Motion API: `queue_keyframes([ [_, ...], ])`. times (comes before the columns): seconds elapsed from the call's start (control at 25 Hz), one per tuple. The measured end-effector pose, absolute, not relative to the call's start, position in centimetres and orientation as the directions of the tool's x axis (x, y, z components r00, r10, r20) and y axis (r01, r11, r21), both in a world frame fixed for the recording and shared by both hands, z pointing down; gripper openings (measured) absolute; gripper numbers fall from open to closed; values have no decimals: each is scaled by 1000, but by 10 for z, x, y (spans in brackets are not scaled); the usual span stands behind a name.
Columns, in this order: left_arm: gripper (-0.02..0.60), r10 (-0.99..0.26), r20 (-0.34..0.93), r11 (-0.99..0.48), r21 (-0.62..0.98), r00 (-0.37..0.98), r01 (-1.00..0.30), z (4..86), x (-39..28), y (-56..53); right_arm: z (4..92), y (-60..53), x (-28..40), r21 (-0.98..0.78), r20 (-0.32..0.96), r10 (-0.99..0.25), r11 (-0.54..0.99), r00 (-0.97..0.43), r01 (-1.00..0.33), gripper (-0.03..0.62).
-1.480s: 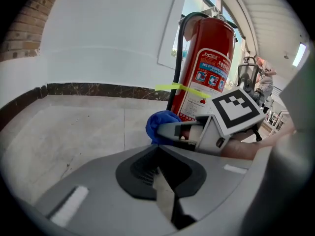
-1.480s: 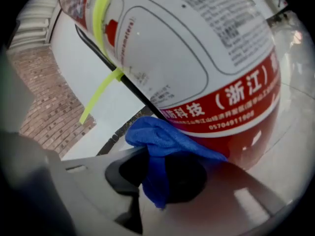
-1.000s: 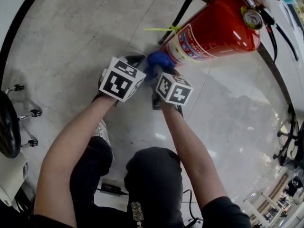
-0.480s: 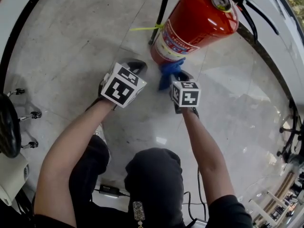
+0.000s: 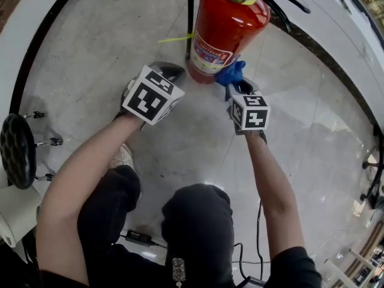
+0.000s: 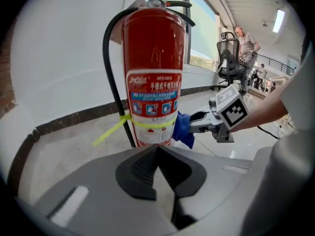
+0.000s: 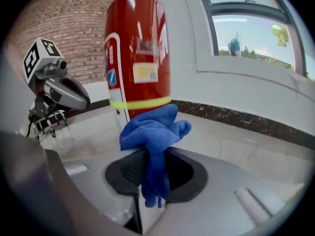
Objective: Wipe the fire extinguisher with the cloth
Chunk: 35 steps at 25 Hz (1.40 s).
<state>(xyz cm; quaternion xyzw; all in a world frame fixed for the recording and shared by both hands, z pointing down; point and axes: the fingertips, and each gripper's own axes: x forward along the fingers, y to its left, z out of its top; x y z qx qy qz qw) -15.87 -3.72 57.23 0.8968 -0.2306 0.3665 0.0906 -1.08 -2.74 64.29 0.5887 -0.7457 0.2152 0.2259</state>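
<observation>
Head view: red fire extinguisher [image 5: 227, 29] stands upright on pale tiled floor [image 5: 96, 59], top centre of frame, black hose [image 5: 191, 17] running down its left side. Right hand-held gripper [image 5: 235, 84] clamped on blue cloth [image 5: 230, 72]; cloth bunched against the cylinder's lower right flank, beside the label. Left hand-held gripper [image 5: 170, 72]: jaws shut together, nothing between them, just left of the extinguisher's base, apart from it.

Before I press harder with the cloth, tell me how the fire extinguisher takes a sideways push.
The fire extinguisher stands upright, tall on a narrow base: a high push could tip it. Its round glossy body would probably roll once down.
</observation>
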Motion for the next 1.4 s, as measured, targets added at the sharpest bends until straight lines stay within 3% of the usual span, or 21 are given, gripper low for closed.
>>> queue_keyframes([
  [0.36, 5, -390, 714, -871, -81, 582, -484, 471, -131, -31, 496, -41, -2, -27, 428, -835, 370, -346, -929, 87],
  [0.68, 5, -399, 655, -852, -6, 641, -524, 433, -88, -15, 411, -39, 3, 35, 296, -854, 457, -428, -889, 87],
  [1.0, 5, -366, 705, -809, 81, 608, -582, 421, -82, -18, 373, -46, 1, 21, 367, -767, 572, -526, -820, 87],
  [1.4, 5, -321, 731, -730, 213, 602, -649, 397, -59, -11, 372, -54, -1, 99, 600, -592, 723, -539, -684, 87],
])
